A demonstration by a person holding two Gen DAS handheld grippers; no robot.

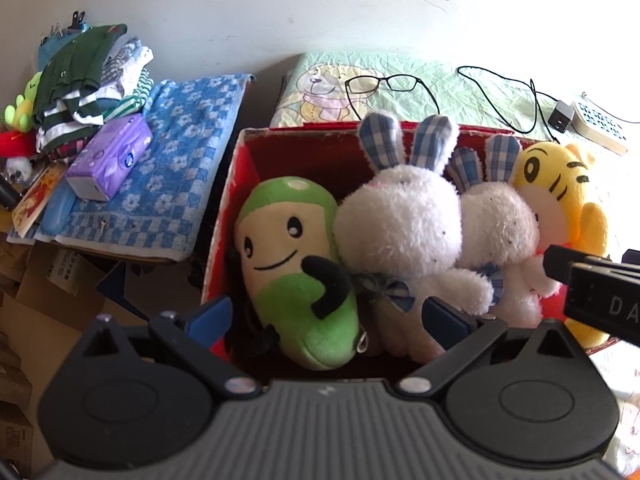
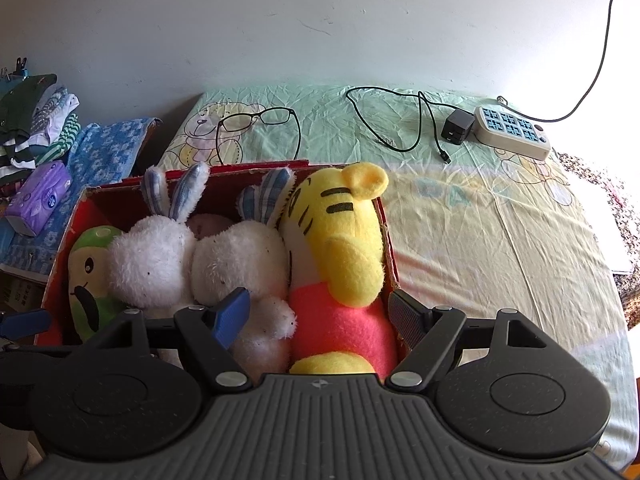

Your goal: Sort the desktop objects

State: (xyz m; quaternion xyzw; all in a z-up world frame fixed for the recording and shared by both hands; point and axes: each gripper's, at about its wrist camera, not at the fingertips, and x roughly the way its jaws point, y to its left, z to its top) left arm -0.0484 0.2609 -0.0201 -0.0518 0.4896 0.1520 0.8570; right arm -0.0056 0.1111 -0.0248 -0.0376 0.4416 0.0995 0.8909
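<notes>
1. Red box sits on the counter, on a pale green cartoon-bear cloth. It is packed with four plush toys in a row.
2. Order, box's left to right: green plush, first white rabbit, second white rabbit, yellow tiger. Neighbours press against one another; the tiger lies against the box's right wall.
3. Left tool: jaws spread wide, holding nothing. It hangs over the near edge of the box, the green plush and first rabbit lying between its fingers.
4. Right tool: jaws spread wide, nothing gripped. Blue left finger sits over the second rabbit; right finger is just outside the box's right wall, with the tiger between them.
5. Behind the box on the cloth: eyeglasses, a black cable with charger, a power strip.
6. Left of the counter: a blue floral towel carrying a purple tissue pack and a clothes pile.
</notes>
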